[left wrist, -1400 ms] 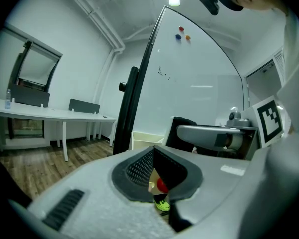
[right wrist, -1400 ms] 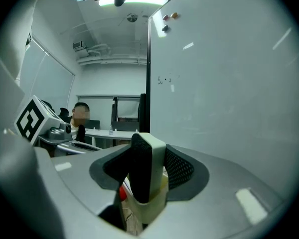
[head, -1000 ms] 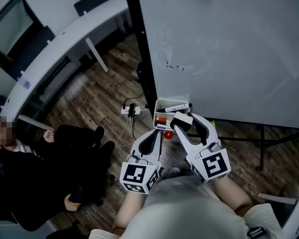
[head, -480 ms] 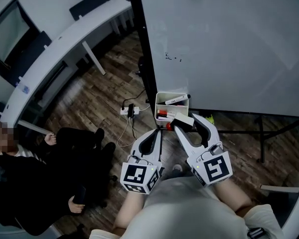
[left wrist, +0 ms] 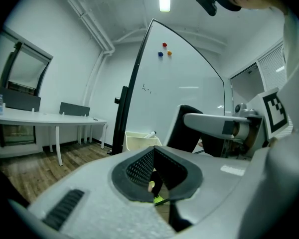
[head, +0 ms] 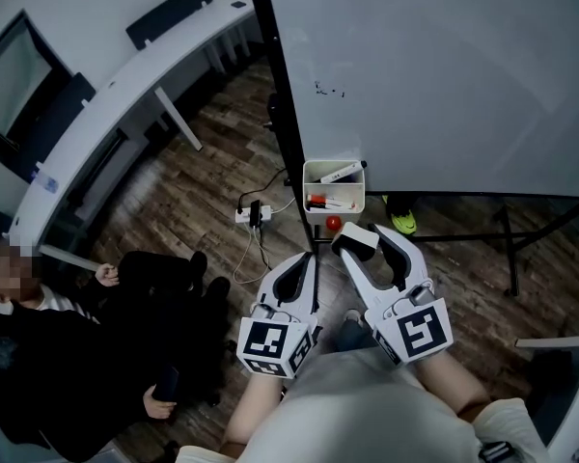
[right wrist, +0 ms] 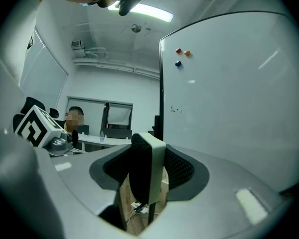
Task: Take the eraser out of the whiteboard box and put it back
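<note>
- One whiteboard, black-framed, fills the head view from 12 to 3 o'clock. It carries one small dark scribble, too small to read.
- One long curved white worktop runs along the wall at 10 to 11 o'clock. The left gripper view shows one bottle standing on it.
- One seated person in dark clothing is at 8 o'clock.
- Two grippers are present, each bearing one cube with black-and-white square markers and no readable lettering.
- Right gripper: jaws partly apart and clamped on the eraser, with the pads pressing its two faces.
- Left gripper: jaws brought together at the tips, with nothing between them.
- One whiteboard box, white and open-topped, sits at the board's lower edge just beside the frame post, at 12 o'clock from the grippers.
- One eraser, with a white back and dark felt, is outside the box and apart from it, at about 5 o'clock of it. No label is visible.
- One power strip lies on the wood floor at 9 o'clock of the box.
- Two markers can be made out in the box, a white one and one with red on it. Their print is illegible.
- One red ball is just below the box.
- Three magnets are on the board: one red, one orange and one blue.
</note>
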`<state>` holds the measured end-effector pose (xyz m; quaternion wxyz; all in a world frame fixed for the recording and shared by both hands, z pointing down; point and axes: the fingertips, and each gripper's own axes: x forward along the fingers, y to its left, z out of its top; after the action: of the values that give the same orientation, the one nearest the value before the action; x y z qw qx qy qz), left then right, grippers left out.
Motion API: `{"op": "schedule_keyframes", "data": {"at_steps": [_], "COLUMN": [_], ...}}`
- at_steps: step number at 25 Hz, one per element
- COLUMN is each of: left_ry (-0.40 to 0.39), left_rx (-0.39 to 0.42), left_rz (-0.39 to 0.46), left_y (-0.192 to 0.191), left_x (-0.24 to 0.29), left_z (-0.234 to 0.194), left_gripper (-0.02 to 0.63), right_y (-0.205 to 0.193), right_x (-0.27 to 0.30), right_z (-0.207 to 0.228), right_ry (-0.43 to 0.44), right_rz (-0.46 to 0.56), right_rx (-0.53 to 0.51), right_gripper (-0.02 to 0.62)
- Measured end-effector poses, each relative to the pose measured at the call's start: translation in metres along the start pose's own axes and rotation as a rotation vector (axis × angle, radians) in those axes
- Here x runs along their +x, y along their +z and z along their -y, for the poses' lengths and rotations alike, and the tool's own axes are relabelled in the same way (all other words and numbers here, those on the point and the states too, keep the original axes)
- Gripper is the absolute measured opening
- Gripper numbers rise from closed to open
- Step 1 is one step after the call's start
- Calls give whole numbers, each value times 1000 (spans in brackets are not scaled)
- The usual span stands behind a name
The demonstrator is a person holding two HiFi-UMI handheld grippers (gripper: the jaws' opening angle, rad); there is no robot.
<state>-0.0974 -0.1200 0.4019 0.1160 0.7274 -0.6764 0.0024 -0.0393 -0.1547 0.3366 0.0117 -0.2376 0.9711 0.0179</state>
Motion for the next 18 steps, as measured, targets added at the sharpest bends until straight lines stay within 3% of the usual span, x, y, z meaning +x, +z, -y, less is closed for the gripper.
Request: {"op": "schedule_keyframes", "data": {"at_steps": [5,10,18], "left_ry": [-12,-18,-20], "left_rx": [-4,-4,-9], "left_rz": [-4,-9,2], "left_y": [-4,-8,-11], "left_x": [-20,-32,-43], "left_z": [7,15,27], "left_gripper": [3,3,3], "right_y": [-7,3,-6], "right_x": [-21,-32,-53], "right_z": [-14,-25,-31], "right_ry": [-22,-29,-38], "right_rz": [-48,14,-32], "right_rx": [11,12,20], "right_gripper": [204,204,204]}}
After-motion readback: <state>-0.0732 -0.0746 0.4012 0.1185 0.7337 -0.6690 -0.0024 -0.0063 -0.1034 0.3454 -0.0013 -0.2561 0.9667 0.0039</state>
